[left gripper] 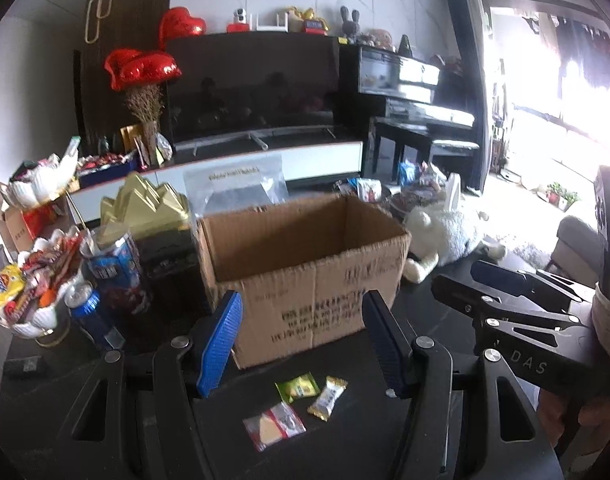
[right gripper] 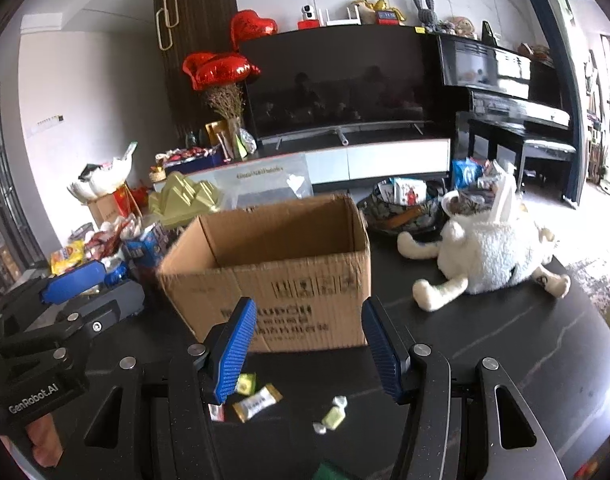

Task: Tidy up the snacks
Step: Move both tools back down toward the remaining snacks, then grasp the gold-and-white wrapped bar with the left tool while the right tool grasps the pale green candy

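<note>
Currently left gripper (left gripper: 303, 344) and right gripper (right gripper: 303, 346) both apart, empty. Risk: small candies (left gripper: 320, 396) flat on counter (right gripper: 505, 340) near cardboard box (left gripper: 305, 256); pads may skid, miss.

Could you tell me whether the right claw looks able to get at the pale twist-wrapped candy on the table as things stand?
Probably yes. The right claw is open and holds nothing, and the twist-wrapped candy lies alone on the dark table, in front of the cardboard box, with nothing over it.
</note>
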The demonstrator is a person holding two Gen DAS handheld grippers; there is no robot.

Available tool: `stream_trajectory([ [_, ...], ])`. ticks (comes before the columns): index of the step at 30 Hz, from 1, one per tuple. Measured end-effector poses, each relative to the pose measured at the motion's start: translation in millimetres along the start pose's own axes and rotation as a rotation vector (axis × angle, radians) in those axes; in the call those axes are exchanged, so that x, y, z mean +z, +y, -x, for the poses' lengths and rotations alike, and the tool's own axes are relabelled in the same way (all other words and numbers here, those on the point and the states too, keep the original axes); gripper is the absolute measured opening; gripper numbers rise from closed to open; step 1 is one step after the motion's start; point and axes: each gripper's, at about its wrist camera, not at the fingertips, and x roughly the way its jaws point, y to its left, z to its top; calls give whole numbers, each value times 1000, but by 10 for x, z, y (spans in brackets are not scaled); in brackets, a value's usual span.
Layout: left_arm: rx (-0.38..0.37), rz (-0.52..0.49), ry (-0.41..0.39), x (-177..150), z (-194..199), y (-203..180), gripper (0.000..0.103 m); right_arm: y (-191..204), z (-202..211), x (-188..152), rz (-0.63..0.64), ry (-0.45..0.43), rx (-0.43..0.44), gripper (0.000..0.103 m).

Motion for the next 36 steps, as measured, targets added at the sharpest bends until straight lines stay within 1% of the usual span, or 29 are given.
stream_trajectory([
  [4,-39,-4,37,-164,-104,-20,60,-39,-94,-165,-3,30,-11,56],
  [6,-42,-3,56,-241,-170,-26,58,-65,-161,-247,-15,54,-9,56],
  [9,-58,1,89,-352,-271,-20,56,-82,-265,-359,-17,87,-7,56],
  [12,-53,-8,116,-463,-349,-26,53,-93,-339,-443,-11,108,-20,56],
  [14,-63,-6,139,-541,-413,-22,49,-94,-401,-522,-10,126,-24,56],
  [16,-76,-4,163,-610,-473,-23,46,-91,-448,-577,-12,144,-19,56],
  [24,-116,-10,234,-827,-697,-39,43,-119,-659,-834,-28,228,-6,56],
  [33,-182,1,302,-1002,-937,-37,39,-136,-830,-967,-37,279,2,56],
  [36,-182,-5,320,-1043,-1020,-39,37,-148,-886,-1002,-39,289,-1,55],
])
